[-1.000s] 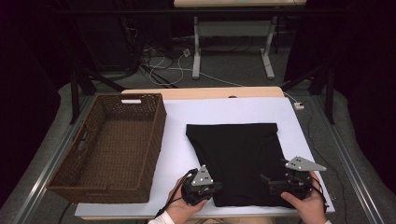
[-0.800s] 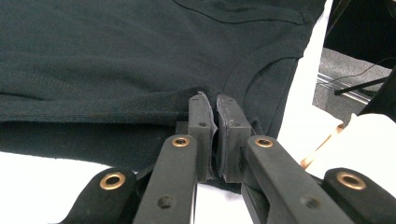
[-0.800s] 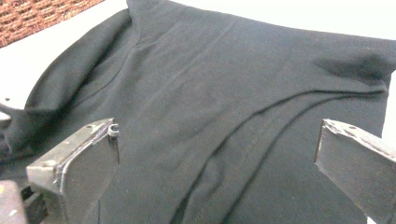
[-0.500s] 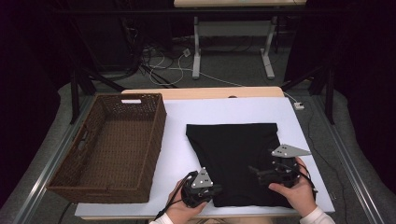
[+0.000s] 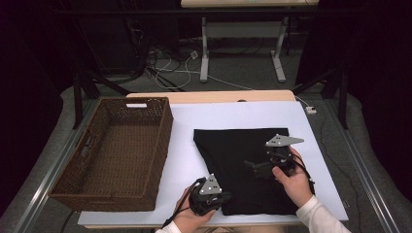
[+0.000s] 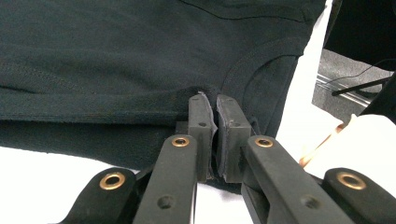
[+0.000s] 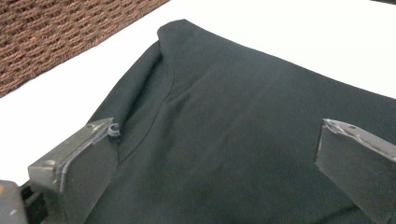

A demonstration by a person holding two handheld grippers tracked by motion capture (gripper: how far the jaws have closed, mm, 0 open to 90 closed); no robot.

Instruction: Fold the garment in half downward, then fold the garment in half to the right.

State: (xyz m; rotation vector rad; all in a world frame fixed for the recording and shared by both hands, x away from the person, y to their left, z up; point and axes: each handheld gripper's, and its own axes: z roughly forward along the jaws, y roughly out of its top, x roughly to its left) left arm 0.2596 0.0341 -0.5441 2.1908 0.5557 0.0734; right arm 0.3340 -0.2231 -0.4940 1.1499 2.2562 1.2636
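No brand, label or readable writing is being shown on any of the things; a small white tag at the far rim of the basket is being seen, but nothing on it can be read

A black folded cloth garment (image 5: 245,167) is being carried by the white table (image 5: 243,114), lying flat from the table's middle toward its near edge and nearer the right edge than the left. The left gripper (image 5: 219,199) is being held at the garment's near left corner, close to the near edge of the table; in the left gripper view its jaws are being pressed together on a fold of the dark fabric (image 6: 140,70), so the cloth is being pinched there. The right gripper (image 5: 252,167) is being held over the right half of the garment, above the cloth and pointing toward the left edge of the table; in the right gripper view its jaws are standing wide apart with nothing between them but the fabric (image 7: 233,140) lying below, and no pad is being pressed on it

A brown woven wicker basket (image 5: 160,145) is being kept at the left side of the table, apart from the garment, with a strip of bare white surface between them. Nothing is being placed between either gripper and the cloth
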